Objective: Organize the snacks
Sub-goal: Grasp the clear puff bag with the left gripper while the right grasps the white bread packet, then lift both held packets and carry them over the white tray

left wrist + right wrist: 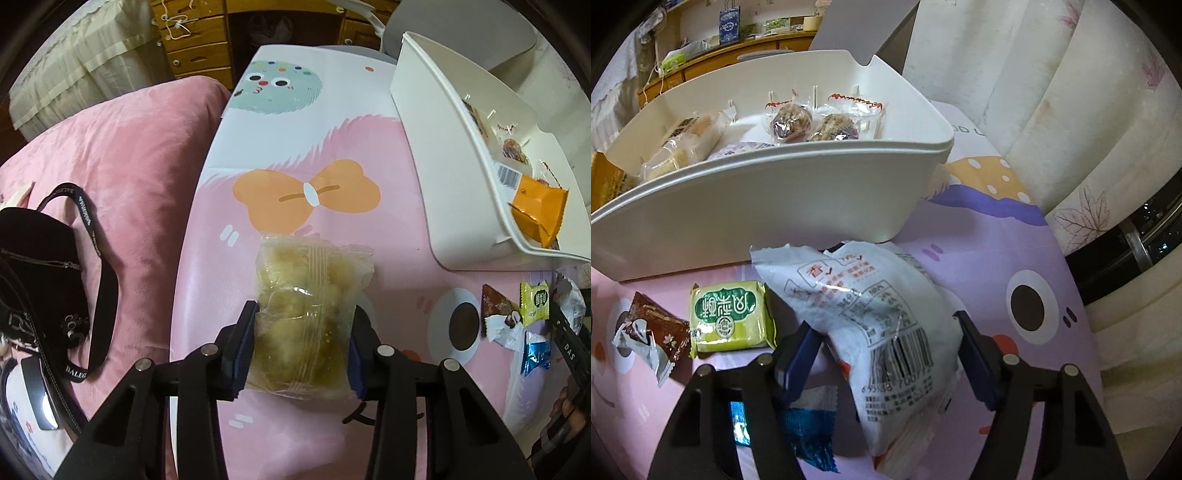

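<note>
A: How should this step be done well?

B: Each packet should be gripped across its middle, lifted clear of the counter (369, 147) and lowered over the rim of the white bin (768, 192), not dragged.

A: The left hand-held gripper (303, 347)?

B: It is partly closed, and its pads are pressed on the clear snack bag (306, 314); the bin is seen at two o'clock.

A: And the right hand-held gripper (886, 354)?

B: It is set wider, astride the white packet (882, 332) lying on the counter. Firm contact cannot be confirmed; a gap seems left at one pad. The bin is at twelve o'clock, the green packet (729, 321) at nine.
</note>
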The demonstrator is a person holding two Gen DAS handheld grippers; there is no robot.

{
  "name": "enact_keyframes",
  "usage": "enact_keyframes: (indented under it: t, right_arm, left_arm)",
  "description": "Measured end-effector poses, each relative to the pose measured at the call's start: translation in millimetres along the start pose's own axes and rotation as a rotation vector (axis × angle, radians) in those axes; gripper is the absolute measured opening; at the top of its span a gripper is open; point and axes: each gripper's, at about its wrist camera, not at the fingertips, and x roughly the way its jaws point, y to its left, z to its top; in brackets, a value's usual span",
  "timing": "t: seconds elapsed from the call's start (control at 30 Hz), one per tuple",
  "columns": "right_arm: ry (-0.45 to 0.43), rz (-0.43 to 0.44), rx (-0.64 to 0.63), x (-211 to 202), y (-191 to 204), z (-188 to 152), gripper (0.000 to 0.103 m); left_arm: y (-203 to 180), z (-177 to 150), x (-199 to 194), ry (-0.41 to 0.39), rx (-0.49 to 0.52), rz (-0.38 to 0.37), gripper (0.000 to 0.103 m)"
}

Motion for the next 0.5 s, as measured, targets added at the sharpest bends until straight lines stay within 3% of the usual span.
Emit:
enact_keyframes:
  t: [0.27, 0.5]
  right_arm:
    - [0.015, 0.083, 0.012, -1, -25, 3, 0.068]
    - [0.024, 0.102, 0.05, -8, -54, 6, 0.068]
  left_arm:
    - [-15, -1, -29, -0.06, -0.034, 0.031, 0.041]
    - [-28, 14, -56, -0.139, -0.072, 0.048, 0.041]
